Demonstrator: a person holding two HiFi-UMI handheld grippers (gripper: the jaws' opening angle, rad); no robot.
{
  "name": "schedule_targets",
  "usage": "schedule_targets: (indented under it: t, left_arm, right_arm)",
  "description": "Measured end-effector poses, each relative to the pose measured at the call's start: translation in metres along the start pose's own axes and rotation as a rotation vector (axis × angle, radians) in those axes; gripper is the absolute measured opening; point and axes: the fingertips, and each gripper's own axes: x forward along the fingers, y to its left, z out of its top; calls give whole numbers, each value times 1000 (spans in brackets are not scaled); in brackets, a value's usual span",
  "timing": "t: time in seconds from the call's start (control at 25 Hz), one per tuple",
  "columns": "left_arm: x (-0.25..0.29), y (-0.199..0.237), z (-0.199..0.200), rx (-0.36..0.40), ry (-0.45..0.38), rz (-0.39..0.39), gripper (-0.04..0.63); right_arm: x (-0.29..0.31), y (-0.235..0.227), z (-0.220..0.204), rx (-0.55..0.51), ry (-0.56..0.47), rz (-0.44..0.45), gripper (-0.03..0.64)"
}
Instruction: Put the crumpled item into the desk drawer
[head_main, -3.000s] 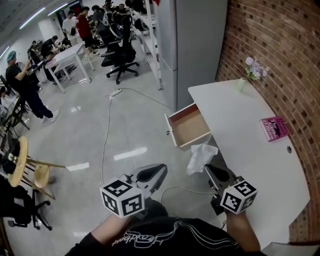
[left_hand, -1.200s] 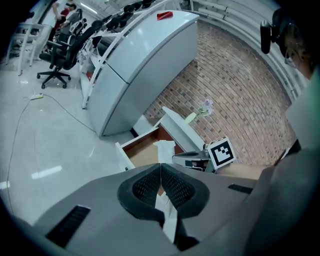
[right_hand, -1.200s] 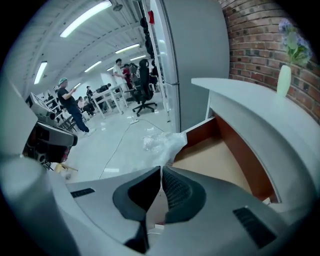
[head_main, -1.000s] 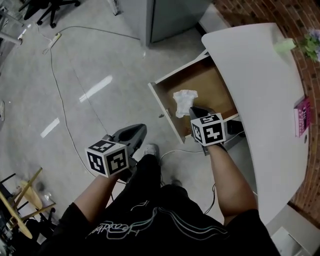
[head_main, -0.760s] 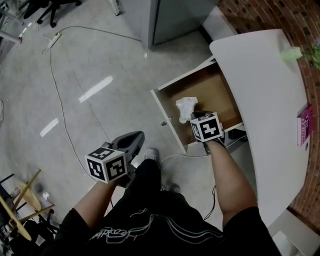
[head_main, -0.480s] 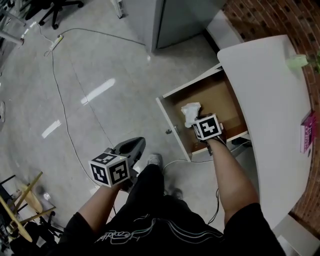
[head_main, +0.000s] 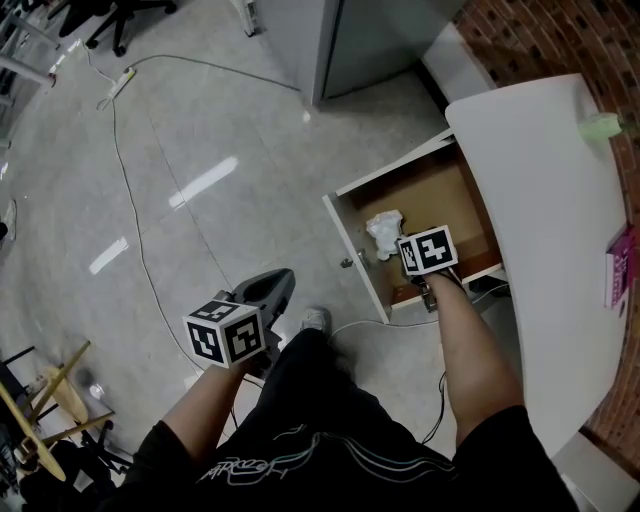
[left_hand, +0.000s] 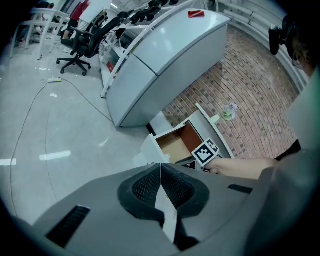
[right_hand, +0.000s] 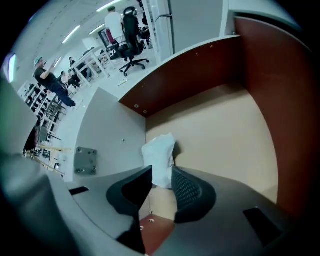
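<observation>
My right gripper (head_main: 402, 240) is down inside the open desk drawer with the white front and brown wooden floor (head_main: 440, 185), its marker cube uppermost in the head view. In the right gripper view its jaws (right_hand: 161, 176) are opening. The crumpled white tissue (right_hand: 160, 159) stands at their tips, its lower end in the gap between the two black pads, and I see no squeeze on it. It rests on the drawer floor (right_hand: 225, 125), close to the drawer's white front panel, which lies to the left of my jaws. The dark brown side wall runs along my right, and the far wall closes off the view ahead. From the head view the tissue (head_main: 384, 229) lies just off the gripper's nose, toward the front-left corner of the drawer.

My left gripper (head_main: 277, 284) hangs out over the glossy grey floor, well to the left of the drawer and apart from it. In the left gripper view its jaws (left_hand: 161, 172) are pressed together with nothing between them. The drawer (left_hand: 172, 145) and the right gripper's cube sit ahead of it and slightly to the right. The white desk top (head_main: 540, 200) runs beyond my right gripper, to its right.
</observation>
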Motion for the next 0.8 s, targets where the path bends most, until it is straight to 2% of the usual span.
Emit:
schedule_targets:
  t: [0.04,0.16,0.28,0.36,0.52,0.68,0.8]
  left_arm:
    - [-2,-1,-1,7,0,3,21]
    - [-9,-5,-4,-1,4,12,23]
    - [-20,-20,-7,-23,-6,-1,23]
    - [-27,-35,-3,1,-15,-7,23]
    - [-56,-82,12,38,-66,-39,23]
    - [-99,-156,18,73,-130,-128,23]
    - [-142,-223,11,126,-173,-185,23]
  right_arm:
    - [-9,3,1,12,-22,4,137]
    - [-40,22,-1,28,-107,26,180]
    - [-78,41,-9,37,-189,64,184]
    - [-108,52,-5,52,-265,107,184]
    - [-197,88,3,106,-453,270,171]
    - [-310,133,-14,200,-611,529,134]
    - [-387,150,-43,159,-726,596,113]
